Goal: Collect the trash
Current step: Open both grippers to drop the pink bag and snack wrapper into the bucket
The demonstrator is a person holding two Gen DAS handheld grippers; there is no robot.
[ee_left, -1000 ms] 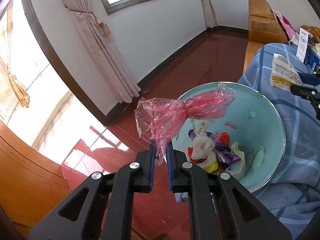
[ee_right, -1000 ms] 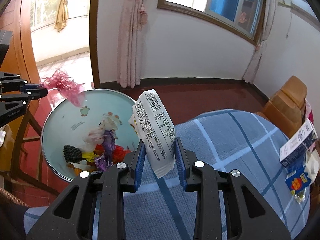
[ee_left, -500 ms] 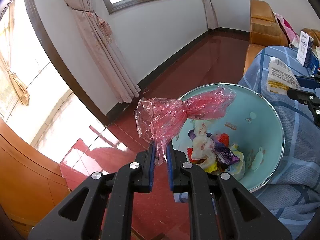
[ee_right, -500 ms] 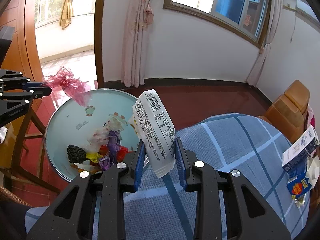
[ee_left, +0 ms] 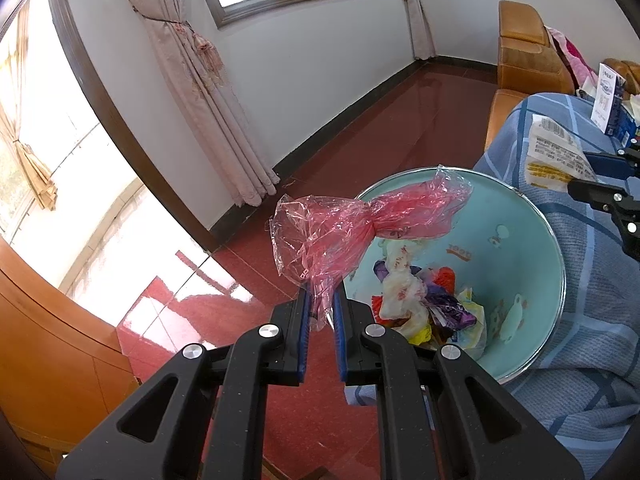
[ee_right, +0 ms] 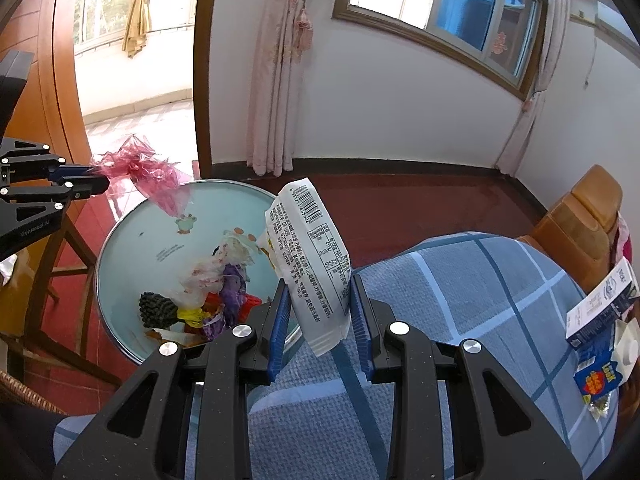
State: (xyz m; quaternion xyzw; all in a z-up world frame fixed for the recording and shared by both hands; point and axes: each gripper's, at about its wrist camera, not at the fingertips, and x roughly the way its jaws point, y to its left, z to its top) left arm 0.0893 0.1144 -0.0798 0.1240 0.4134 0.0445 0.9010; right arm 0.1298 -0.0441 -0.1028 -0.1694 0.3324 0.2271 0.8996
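Note:
My left gripper (ee_left: 320, 298) is shut on a crumpled pink clear plastic wrap (ee_left: 360, 224), held just outside the near rim of a teal bin (ee_left: 520, 240); the wrap's far end hangs over the opening. Mixed wrappers (ee_left: 424, 304) lie in the bin's bottom. My right gripper (ee_right: 320, 304) is shut on a white printed packet (ee_right: 312, 256), upright, above the blue cloth beside the bin (ee_right: 160, 248). In the right wrist view the left gripper (ee_right: 100, 178) and pink wrap (ee_right: 148, 176) sit at the bin's far left rim. The left wrist view shows the packet (ee_left: 556, 156) at right.
A blue checked cloth (ee_right: 480, 300) covers the surface right of the bin. Milk cartons (ee_right: 600, 312) lie at its far right edge. An orange-brown armchair (ee_right: 580, 216) stands behind. Wooden chair legs (ee_right: 52, 272) stand left of the bin on the red floor (ee_left: 380, 140).
Both grips are unchanged. The right wrist view has drifted slightly, so the bin and pink wrap sit a little further right in it. The left gripper has held still.

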